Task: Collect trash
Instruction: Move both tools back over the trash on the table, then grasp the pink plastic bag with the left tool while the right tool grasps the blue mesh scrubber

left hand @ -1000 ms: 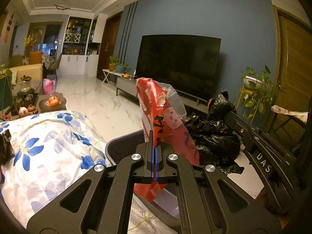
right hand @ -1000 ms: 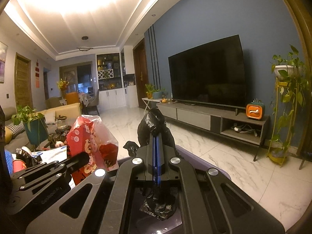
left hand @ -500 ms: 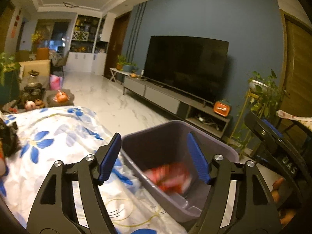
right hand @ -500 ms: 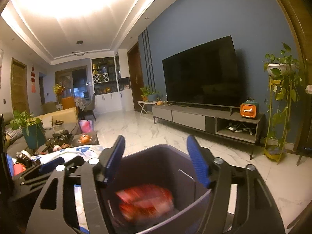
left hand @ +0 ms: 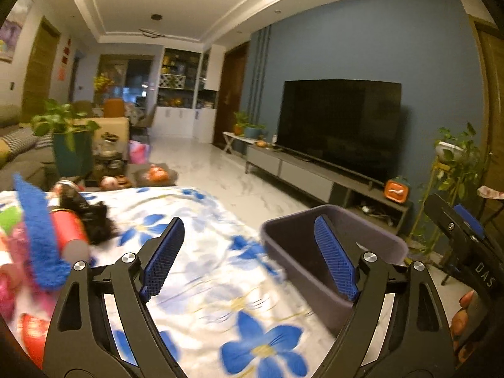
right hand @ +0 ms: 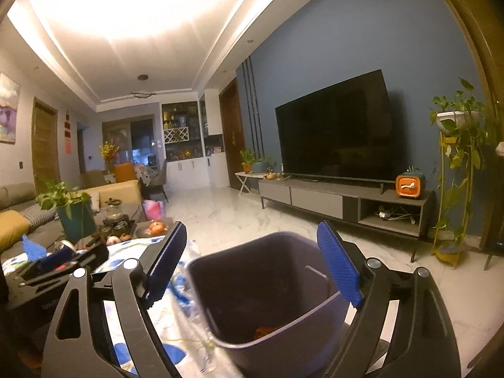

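Observation:
My left gripper (left hand: 249,260) hangs over the flowered tablecloth (left hand: 220,302), its jaws opening with nothing between them. The grey bin (left hand: 296,245) stands just to its right, at the table's edge. At the left of the cloth lies a pile of trash: a red cylinder (left hand: 67,230), a crumpled black bag (left hand: 94,220), a blue fuzzy strip (left hand: 37,230) and pink and red wrappers. My right gripper (right hand: 252,264) is above the bin (right hand: 277,299), jaws opening and empty. A scrap of red wrapper (right hand: 264,332) shows at the bin's bottom.
A TV on a low grey stand (right hand: 315,198) runs along the blue wall, and a plant stand (right hand: 453,173) is at the right. Beyond the table are a potted plant (left hand: 69,145), jars and a sofa. White marble floor (right hand: 226,217) lies between. Fingers of a hand (left hand: 463,318) show lower right.
Both grippers went from shut to open. The red wrapper and the black bag left them and dropped into the bin. The left gripper swung left, off the bin and over the tablecloth.

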Tool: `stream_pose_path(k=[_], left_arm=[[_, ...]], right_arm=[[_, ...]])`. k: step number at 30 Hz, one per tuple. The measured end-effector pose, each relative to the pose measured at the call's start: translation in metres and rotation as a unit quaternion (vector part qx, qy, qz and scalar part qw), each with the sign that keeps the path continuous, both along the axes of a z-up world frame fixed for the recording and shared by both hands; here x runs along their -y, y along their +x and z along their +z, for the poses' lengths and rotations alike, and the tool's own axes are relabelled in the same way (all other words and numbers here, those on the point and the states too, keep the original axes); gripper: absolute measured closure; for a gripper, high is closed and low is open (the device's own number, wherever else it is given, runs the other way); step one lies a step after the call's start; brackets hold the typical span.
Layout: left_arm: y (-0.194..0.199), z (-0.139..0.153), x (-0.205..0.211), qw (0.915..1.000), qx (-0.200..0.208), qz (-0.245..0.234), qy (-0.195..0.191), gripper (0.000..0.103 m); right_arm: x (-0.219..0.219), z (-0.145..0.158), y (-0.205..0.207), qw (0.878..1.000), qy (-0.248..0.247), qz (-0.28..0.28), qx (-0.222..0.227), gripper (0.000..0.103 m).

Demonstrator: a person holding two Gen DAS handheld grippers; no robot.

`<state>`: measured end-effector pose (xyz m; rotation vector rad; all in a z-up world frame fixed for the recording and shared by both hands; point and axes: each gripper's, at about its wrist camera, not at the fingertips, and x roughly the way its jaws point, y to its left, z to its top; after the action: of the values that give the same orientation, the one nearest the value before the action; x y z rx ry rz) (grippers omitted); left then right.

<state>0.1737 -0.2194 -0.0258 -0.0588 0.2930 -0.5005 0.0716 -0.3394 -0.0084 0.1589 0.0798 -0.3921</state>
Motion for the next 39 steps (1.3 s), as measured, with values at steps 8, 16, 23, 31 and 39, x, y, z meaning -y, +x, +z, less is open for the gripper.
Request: stream_pose_path(k=[8,16,23,31,39], left_arm=[[-0.027,0.005,-0.078,0.9977,0.011,0.066,0.008,0.02],[-0.044,-0.004,-0.171,0.9856,0.011,0.167,0.023,0.02],[-0.059,-0.024,-0.258,0.9637,-0.001,0.266,0.026,0.02],[-0.057,-0.043,-0.3,0.9576,-0.034,0.285,0.025,0.02],[-0.018,-0.06,-0.292,0.9638,-0.081,0.25,0.044,0.027]], right_arm=[[-0.039,0.0,0.002,0.998,-0.009,0.056,-0.004,0.016],[-0.103,-0.004,0.019,0.989,-0.01,0.146,-0.011,0.014],[-0.155,-0.019,0.037,0.976,0.001,0.217,-0.032,0.013],[-0.211,-0.033,0.052,0.964,-0.017,0.26,-0.053,0.013],[-0.237,-0.036,0.06,0.959,-0.034,0.274,-0.064,0.013]])
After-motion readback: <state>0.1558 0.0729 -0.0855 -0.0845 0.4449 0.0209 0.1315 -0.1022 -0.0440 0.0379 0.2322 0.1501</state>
